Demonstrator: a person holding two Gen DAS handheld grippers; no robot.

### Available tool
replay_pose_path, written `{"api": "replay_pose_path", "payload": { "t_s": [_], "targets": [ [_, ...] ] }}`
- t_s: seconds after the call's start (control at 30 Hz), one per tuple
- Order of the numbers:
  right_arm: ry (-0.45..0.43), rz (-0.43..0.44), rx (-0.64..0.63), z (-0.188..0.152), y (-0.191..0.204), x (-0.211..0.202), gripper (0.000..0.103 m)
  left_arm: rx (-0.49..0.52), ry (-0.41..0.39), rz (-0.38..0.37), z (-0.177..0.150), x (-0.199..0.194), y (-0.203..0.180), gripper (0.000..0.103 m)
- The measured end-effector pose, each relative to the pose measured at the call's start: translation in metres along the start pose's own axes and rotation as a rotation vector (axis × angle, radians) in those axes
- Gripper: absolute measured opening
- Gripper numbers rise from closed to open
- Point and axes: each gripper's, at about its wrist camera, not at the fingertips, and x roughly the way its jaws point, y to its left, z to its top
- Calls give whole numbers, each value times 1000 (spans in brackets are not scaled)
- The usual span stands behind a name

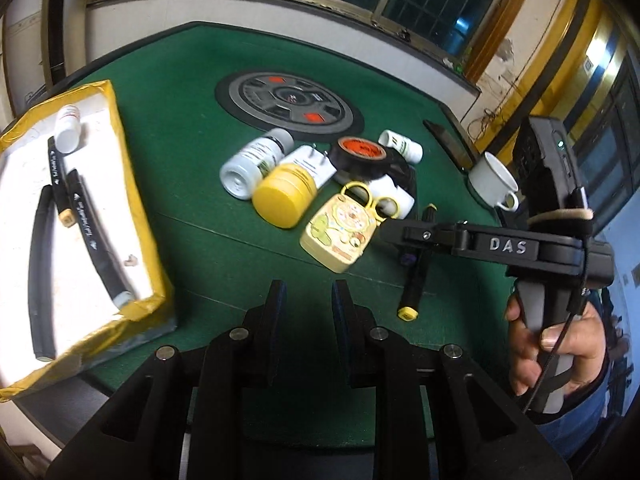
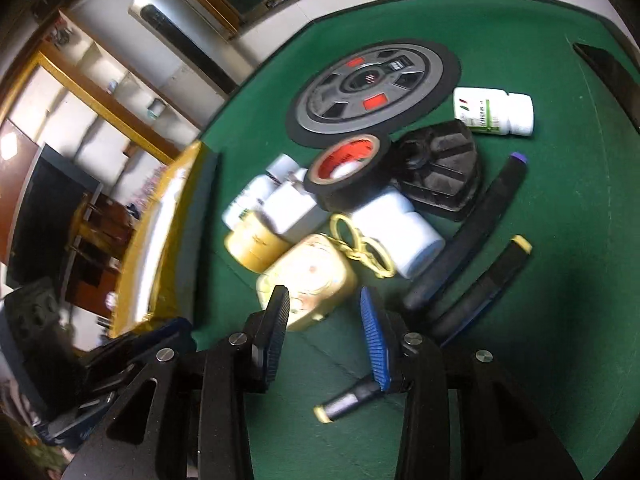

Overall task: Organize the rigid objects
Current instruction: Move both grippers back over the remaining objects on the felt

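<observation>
A pile of rigid objects lies mid-table: a cream cartoon tin (image 1: 340, 236) (image 2: 306, 280), yellow-capped jar (image 1: 282, 196) (image 2: 252, 246), black tape roll (image 1: 360, 156) (image 2: 346, 170), white bottles (image 1: 254, 162), yellow scissors (image 1: 372, 200) (image 2: 362, 250) and black markers (image 1: 416, 272) (image 2: 468, 236). A yellow-edged white tray (image 1: 136, 184) at left holds markers (image 1: 98, 236) and a small white bottle (image 1: 69, 128). My left gripper (image 1: 308, 300) is open and empty above the felt. My right gripper (image 2: 324, 304) is open, just in front of the tin; a marker (image 2: 352, 398) lies under it.
A round wheel-patterned mat (image 1: 290, 100) (image 2: 374, 90) lies behind the pile. A white cup (image 1: 494, 182) stands at the right table edge. A black ribbed block (image 2: 438, 170) and a green-labelled white bottle (image 2: 494, 110) lie right of the tape roll.
</observation>
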Motion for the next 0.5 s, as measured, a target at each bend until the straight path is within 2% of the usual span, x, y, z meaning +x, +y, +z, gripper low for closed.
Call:
{"api": "replay_pose_path", "payload": {
  "t_s": [0.03,0.13,0.2,0.33,0.43,0.47,0.5],
  "targets": [
    [1,-3,5,-2,-4,-3,33,12,7,-5,-1,1,-3,20],
    [-28,-129,-2,-8,-9,-20,33,50,25,-19,-2,8,-12,21],
    [-68,-162,13,-13,-18,-33,33,76,32,-17,0,13,-19,20],
    [-172,-140,45,-23,-35,-61,33,174,40,36,11,26,-35,20],
    [-206,-118,56,-20,-39,-69,33,244,66,106,20,39,-41,20],
    [-213,-103,63,-20,-40,-71,33,266,85,125,22,45,-43,22],
    [-217,-93,66,-19,-42,-73,33,280,97,124,24,48,-44,28]
  ]
}}
